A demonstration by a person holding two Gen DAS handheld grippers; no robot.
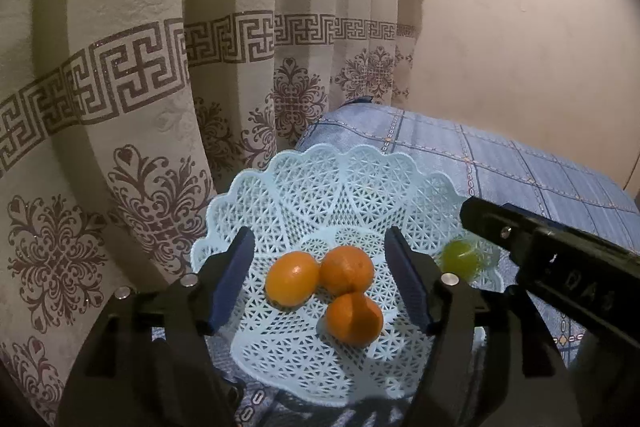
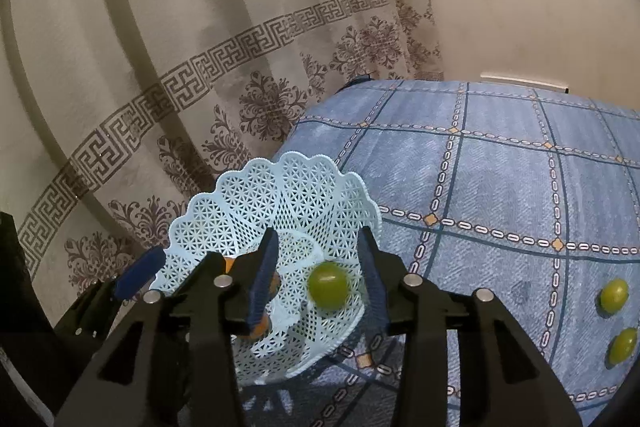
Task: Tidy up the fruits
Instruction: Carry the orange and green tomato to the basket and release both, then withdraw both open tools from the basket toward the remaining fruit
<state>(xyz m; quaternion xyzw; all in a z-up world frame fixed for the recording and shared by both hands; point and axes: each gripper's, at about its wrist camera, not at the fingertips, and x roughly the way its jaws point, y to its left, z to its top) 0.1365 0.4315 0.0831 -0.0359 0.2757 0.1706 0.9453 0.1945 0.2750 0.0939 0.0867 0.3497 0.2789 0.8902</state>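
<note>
Two green fruits [image 2: 616, 319] lie on blue checked cloth [image 2: 500, 187] beside patterned curtain [image 1: 120, 67]; both tongs spread.

Green fruit [image 2: 328, 286] motion-blurred (oranges [image 2: 256, 331] mostly behind the right claw's finger [image 2: 262, 283])

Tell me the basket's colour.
Pale blue lattice basket, clearest in the left wrist view.

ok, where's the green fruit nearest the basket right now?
Inside the basket at its right side, between the open right gripper fingers; green fruit looks motion-blurred, apart from the three oranges.
</note>
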